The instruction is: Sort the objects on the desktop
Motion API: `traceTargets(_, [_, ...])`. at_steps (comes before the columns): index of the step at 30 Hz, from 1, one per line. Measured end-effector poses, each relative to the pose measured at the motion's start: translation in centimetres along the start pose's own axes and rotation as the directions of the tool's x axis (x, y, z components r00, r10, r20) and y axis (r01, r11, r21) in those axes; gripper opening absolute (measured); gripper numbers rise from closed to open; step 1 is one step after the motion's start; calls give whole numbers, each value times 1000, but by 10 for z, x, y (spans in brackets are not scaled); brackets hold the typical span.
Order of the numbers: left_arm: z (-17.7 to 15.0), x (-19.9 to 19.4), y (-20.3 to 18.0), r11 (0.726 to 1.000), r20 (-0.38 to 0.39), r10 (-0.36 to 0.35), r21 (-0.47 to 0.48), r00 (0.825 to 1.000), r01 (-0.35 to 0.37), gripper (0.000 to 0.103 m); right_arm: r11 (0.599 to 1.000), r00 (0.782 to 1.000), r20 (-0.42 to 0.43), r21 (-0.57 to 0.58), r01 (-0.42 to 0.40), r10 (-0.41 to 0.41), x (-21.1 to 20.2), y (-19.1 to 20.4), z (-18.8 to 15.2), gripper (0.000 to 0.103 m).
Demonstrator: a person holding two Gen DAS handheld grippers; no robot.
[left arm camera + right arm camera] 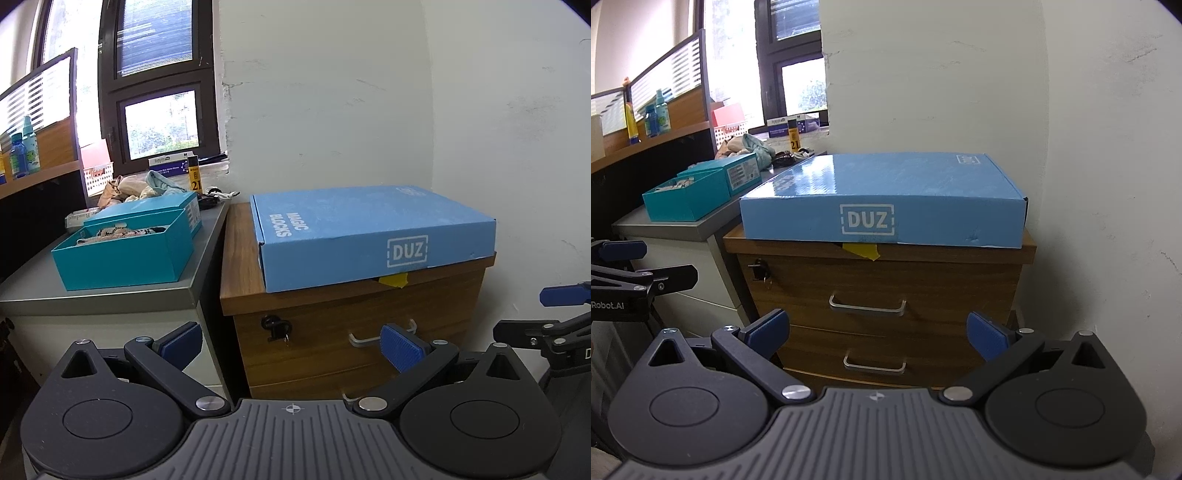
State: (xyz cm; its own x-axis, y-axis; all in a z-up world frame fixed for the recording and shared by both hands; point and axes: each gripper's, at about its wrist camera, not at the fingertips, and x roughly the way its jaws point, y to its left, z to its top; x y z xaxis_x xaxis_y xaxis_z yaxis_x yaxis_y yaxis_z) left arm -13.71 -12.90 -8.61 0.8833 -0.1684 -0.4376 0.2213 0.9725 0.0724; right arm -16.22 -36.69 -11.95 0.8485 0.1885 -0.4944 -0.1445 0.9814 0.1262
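Observation:
A flat blue cardboard box marked DUZ [369, 232] [886, 199] lies closed on a wooden drawer cabinet [351, 332] [886, 280]. An open teal box [122, 251] [683, 195] with small items inside sits on a grey cabinet top [110, 295] [683, 225] to the left, its teal lid [155, 210] [731, 173] leaning behind it. My left gripper [291, 349] is open and empty, held in front of both cabinets. My right gripper [877, 332] is open and empty, facing the wooden drawers.
A pile of cloth [144, 186] [750, 146], cables [218, 195] and a small yellow-labelled bottle [194, 173] lie at the back of the grey top. A white wall [480, 110] stands behind and right. Bottles [26, 147] stand on a desk shelf at the left.

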Motion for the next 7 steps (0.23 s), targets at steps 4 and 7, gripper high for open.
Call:
traceTargets(4, [0, -1, 1, 1000, 3, 3, -4, 1000, -3, 103, 1000, 1000, 5, -3, -1, 1, -1, 2, 0, 103])
traceTargets(7, [0, -2, 1, 1000, 9, 0, -6, 1000, 0, 102, 1000, 1000, 7, -10, 3, -3, -1, 3, 0, 103])
